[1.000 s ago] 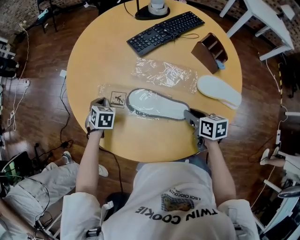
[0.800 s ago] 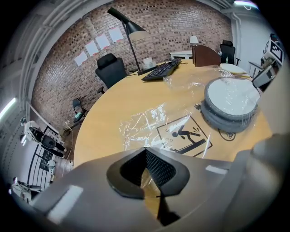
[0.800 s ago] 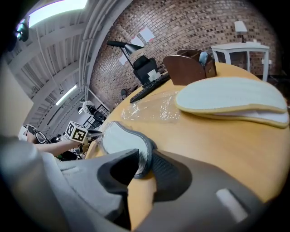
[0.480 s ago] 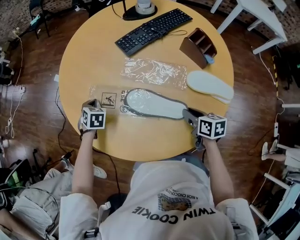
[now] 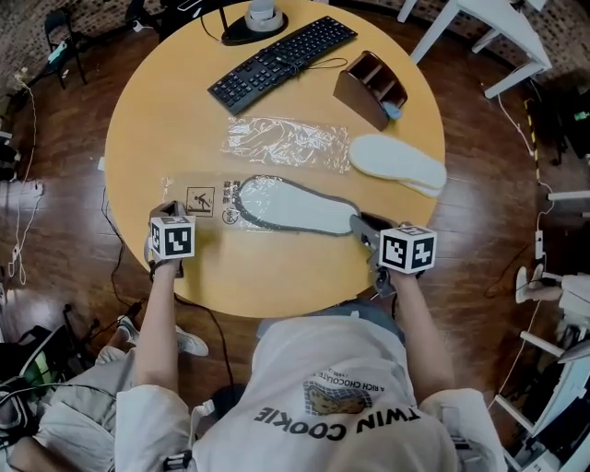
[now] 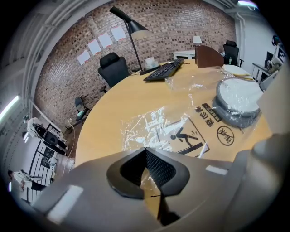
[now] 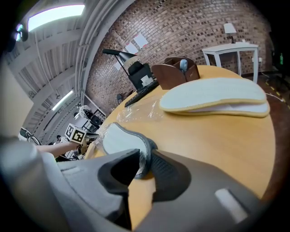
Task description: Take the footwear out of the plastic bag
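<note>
Lying flat toward the near edge of the round wooden table (image 5: pixel 267 277): a grey-rimmed slipper (image 5: pixel 295 210), long side running left to right, directly between the two claws. Sheathed over its left part by a clear plastic bag (image 5: pixel 198 198), with crinkled film across the pale insole. Pokes out of the film at the right end.

Gripped at that right end by the right claw (image 5: pixel 361 224), one jaw on each side of the grey rim and pressing on it. Jaws just now closing in, with the rim between them. Held low, close to the tabletop, pointing left along the slipper.

Pinched at the opposite end, on the bag's flat tail beside the printed warning signs, by the left claw (image 5: pixel 173 212). Jaws together on the thin film there, apart from the slipper itself, with bare bag lying between claw and shoe.

Just beyond the slipper, an empty second plastic bag (image 5: pixel 286 143), flat on the wood. To its right, a white slipper (image 5: pixel 396 164), out of any bag and well apart from the right claw. Farther back, a black keyboard (image 5: pixel 281 60), a brown desk organiser (image 5: pixel 369 88) and a lamp base (image 5: pixel 253 23) at the far rim.
</note>
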`<move>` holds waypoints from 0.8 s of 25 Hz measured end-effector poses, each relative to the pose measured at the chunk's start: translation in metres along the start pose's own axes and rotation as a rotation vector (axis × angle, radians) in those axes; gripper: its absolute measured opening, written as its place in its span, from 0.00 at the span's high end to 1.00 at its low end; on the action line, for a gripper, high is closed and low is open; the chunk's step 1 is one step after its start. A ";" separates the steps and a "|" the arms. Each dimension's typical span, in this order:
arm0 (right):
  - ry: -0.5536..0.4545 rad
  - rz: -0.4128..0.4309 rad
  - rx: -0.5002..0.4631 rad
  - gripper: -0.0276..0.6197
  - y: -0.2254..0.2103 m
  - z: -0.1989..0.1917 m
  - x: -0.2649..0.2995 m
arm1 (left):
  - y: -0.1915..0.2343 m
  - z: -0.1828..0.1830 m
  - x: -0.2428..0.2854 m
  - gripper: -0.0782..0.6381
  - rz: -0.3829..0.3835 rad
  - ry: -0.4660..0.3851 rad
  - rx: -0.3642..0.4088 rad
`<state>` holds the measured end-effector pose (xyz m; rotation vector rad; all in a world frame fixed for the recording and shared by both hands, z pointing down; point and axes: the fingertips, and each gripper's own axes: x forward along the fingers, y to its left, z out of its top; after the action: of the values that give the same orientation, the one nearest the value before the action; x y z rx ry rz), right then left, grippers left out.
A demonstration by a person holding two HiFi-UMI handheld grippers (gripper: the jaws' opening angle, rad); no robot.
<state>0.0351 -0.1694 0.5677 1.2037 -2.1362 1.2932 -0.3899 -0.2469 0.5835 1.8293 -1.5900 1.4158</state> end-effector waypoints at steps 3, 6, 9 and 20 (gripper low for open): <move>-0.002 0.001 -0.003 0.84 0.000 0.000 0.000 | -0.022 0.019 -0.020 0.88 -0.020 -0.093 -0.026; -0.004 -0.001 0.004 0.84 0.000 -0.001 -0.002 | -0.066 0.034 -0.039 0.88 -0.096 -0.171 -0.032; -0.006 -0.007 0.001 0.84 0.000 -0.002 -0.003 | -0.103 0.041 -0.052 0.88 -0.154 -0.203 -0.013; -0.009 0.002 -0.028 0.84 0.002 -0.003 -0.001 | -0.140 0.032 -0.042 0.88 -0.196 -0.167 0.008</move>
<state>0.0334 -0.1660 0.5675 1.1990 -2.1553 1.2567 -0.2470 -0.2031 0.5822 2.0915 -1.4341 1.2125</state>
